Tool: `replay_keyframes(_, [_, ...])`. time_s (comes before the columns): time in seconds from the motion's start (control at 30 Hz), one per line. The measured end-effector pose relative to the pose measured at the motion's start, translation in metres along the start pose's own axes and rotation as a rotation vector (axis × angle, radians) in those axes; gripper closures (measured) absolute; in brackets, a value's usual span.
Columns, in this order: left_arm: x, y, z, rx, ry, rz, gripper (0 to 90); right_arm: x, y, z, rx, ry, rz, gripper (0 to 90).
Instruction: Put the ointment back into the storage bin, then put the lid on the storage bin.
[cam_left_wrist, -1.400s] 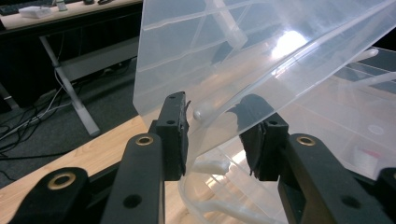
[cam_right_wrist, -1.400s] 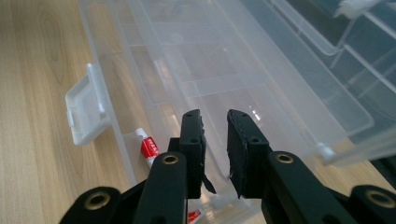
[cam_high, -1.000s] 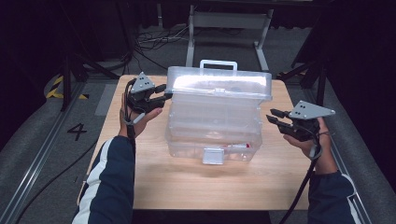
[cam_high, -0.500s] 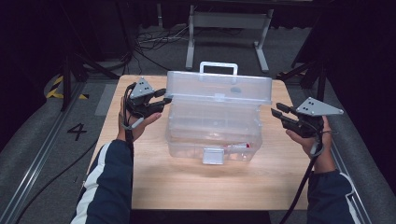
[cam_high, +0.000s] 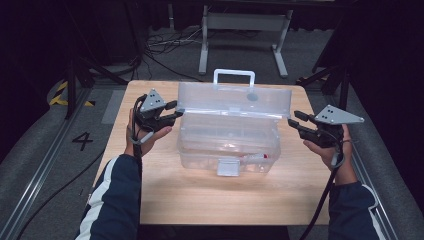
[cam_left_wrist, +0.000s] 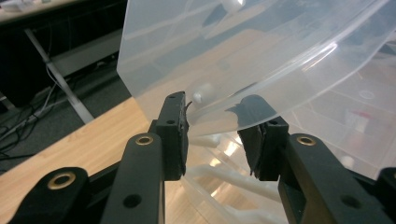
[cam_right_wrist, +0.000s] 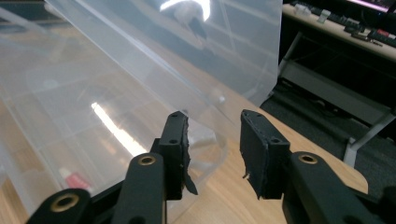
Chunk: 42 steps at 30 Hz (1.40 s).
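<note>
Lid (cam_high: 235, 98) of clear box (cam_high: 227, 145) raised, left gripper (cam_high: 172, 111) jaws partly open astride lid edge, grip unclear, right gripper (cam_high: 296, 121) jaws just opening, released, beside lid corner.

Both forearms are reaching forward from the bottom of the high view, sleeves to the wrists. The left gripper (cam_high: 172, 111) is pointing toward the right gripper (cam_high: 296, 121), jaws standing apart. The right gripper's jaws have just been opening, nothing pressed between its pads.
</note>
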<state>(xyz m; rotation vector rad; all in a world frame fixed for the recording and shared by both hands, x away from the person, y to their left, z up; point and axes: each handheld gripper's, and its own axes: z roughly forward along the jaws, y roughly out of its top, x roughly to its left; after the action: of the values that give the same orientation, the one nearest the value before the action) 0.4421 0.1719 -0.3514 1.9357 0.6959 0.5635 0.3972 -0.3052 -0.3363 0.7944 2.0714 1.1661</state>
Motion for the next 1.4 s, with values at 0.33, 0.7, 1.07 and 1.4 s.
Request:
replay_keyframes(0.33, [-0.006, -0.008, -0.008, 0.042, 0.017, -0.023, 71.3, 0.003, -0.017, -0.001, 0.075, 0.038, -0.024, 57.4])
replay_keyframes(0.7, [-0.004, -0.017, -0.014, 0.063, -0.032, -0.049, 80.6, 0.006, -0.028, -0.002, 0.115, 0.063, -0.022, 56.3])
replay_keyframes(1.07, [-0.005, -0.026, -0.014, 0.04, -0.057, -0.041, 80.6, 0.011, -0.052, -0.01, 0.178, 0.074, -0.029, 53.1])
replay_keyframes(1.4, [-0.01, -0.031, -0.014, 0.06, -0.045, -0.021, 80.8, 0.009, -0.065, -0.011, 0.202, 0.11, 0.007, 51.7])
